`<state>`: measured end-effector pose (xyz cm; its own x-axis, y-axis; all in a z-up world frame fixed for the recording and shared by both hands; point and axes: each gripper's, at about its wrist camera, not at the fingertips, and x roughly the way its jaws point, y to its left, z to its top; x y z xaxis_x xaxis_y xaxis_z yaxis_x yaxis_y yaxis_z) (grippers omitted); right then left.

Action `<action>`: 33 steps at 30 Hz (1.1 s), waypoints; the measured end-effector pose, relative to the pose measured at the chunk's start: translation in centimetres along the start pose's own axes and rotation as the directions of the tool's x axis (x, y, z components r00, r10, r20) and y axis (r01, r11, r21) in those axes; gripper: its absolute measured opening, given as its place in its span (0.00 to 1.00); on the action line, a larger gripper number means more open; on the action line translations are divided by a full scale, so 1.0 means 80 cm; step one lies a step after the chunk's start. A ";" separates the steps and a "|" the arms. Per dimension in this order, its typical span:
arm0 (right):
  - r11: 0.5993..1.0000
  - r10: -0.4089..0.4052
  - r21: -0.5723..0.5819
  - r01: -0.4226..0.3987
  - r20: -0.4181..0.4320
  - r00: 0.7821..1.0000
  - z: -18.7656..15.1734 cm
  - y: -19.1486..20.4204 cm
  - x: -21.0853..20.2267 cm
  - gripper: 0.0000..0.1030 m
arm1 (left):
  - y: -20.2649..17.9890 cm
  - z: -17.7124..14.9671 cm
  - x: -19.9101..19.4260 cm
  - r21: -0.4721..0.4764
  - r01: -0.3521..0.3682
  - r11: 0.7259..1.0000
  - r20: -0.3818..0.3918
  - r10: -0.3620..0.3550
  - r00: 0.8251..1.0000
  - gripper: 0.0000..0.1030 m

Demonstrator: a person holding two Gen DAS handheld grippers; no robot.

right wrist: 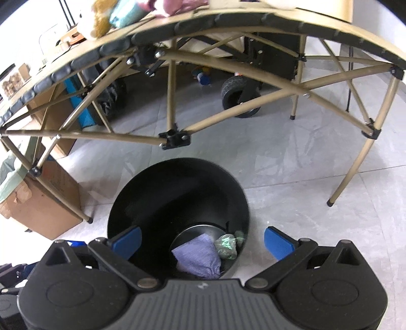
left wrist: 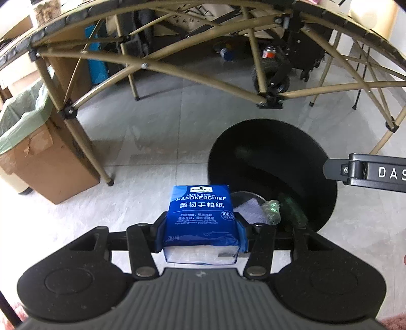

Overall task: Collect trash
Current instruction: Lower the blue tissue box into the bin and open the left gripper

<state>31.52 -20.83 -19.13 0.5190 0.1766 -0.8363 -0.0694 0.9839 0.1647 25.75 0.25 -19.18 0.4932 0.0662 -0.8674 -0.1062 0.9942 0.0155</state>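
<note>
**Tissue pack held beside black bin; two items already inside**

- Left gripper [left wrist: 201, 234]: jaws clamped on a blue handkerchief tissue pack [left wrist: 201, 212], which stands upright between the blue pads, printed face toward the camera. It is held above the floor, just beside the bin's near rim.
- Right gripper [right wrist: 203, 241]: jaws spread wide, nothing between the blue fingertips [right wrist: 128, 240]; it hangs over the bin mouth.
- Black bin [right wrist: 132, 200]: round, standing on the grey tiled floor [right wrist: 291, 157]. At the bottom lie a pale purple cloth or tissue wad [right wrist: 198, 256] and, touching it, a crumpled greenish wrapper [right wrist: 227, 246], possibly plastic film, the view being too dim to confirm.
- Folding table [right wrist: 228, 22]: tan frame, behind the bin.
- Cardboard box [left wrist: 48, 165]: green liner, left of the table leg.
</note>
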 end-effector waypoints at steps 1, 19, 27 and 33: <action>1.000 -0.005 0.004 0.005 0.005 1.000 0.001 -0.004 -0.003 1.00 | -0.004 0.002 -0.001 0.005 0.003 1.000 0.005 -0.003 1.000 0.51; 0.991 -0.109 0.087 0.102 0.079 0.991 0.013 -0.081 -0.036 1.00 | -0.070 0.024 0.006 0.091 0.063 0.994 0.031 -0.066 0.997 0.51; 0.986 -0.141 0.104 0.132 0.087 0.986 0.010 -0.099 -0.039 1.00 | -0.088 0.033 0.020 0.105 0.077 0.991 0.016 -0.080 0.997 0.51; 0.983 -0.156 0.108 0.147 0.080 0.984 0.007 -0.108 -0.037 1.00 | -0.097 0.039 0.033 0.107 0.086 0.991 -0.003 -0.086 0.996 0.51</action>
<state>31.06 -29.88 -17.75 0.5897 0.0178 -0.8074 0.1002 0.9904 0.0950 30.58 -7.03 -20.03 0.4977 -0.0201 -0.8671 0.0298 0.9995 -0.0061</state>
